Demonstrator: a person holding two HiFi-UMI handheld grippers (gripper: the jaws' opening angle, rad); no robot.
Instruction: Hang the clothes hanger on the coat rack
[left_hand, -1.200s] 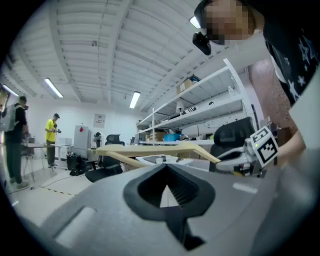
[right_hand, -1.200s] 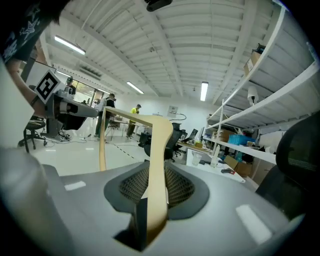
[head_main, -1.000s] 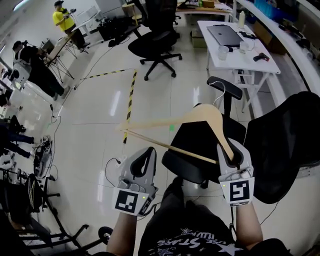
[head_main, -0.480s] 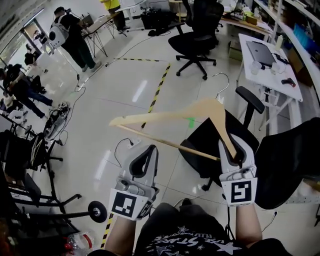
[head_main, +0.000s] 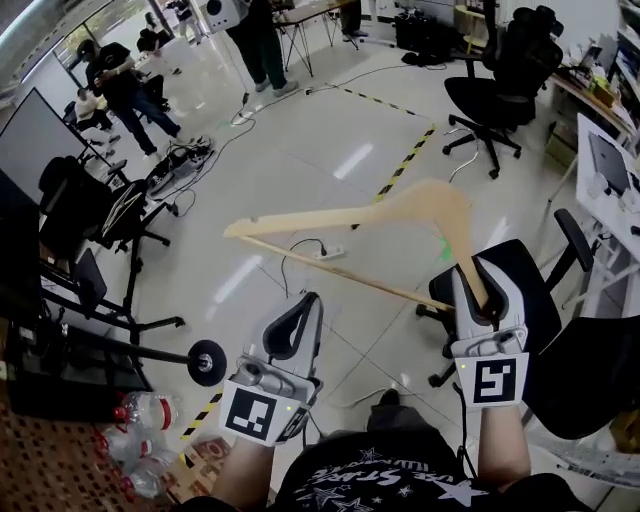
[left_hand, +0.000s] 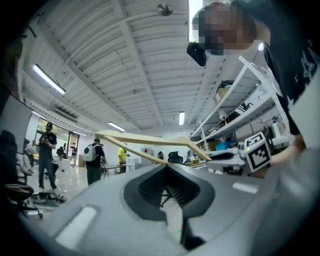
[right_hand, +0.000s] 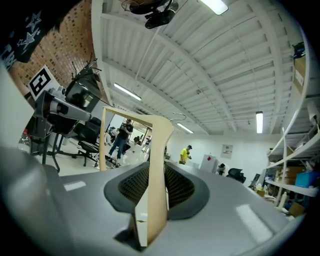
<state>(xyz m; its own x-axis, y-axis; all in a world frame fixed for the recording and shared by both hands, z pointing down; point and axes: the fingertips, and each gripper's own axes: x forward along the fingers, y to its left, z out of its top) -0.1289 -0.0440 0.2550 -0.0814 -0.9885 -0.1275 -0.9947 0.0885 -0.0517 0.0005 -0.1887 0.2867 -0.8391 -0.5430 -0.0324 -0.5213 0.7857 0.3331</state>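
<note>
Square black-and-white markers (head_main: 487, 381) sit on both cubes. The shirt's (head_main: 390, 485) star print carries lettering too blurred to read.

The right hand-held gripper (head_main: 481, 285) is clenched on one end of the wooden hanger (head_main: 400, 205). The hanger reaches toward the left across the frame's centre, with its hook (head_main: 462, 165) at upper right. The left hand-held gripper (head_main: 311, 302), low and left of centre, is clenched on nothing.

Since a second ago the grip is unchanged, but the chair (head_main: 535, 310) has slid to lower right and bottles (head_main: 140, 470) have appeared at lower left.

Only the right gripper view shows the wood pinched between ribbed pads (right_hand: 177, 187). Only the head view shows the striped floor tape (head_main: 405, 170).
</note>
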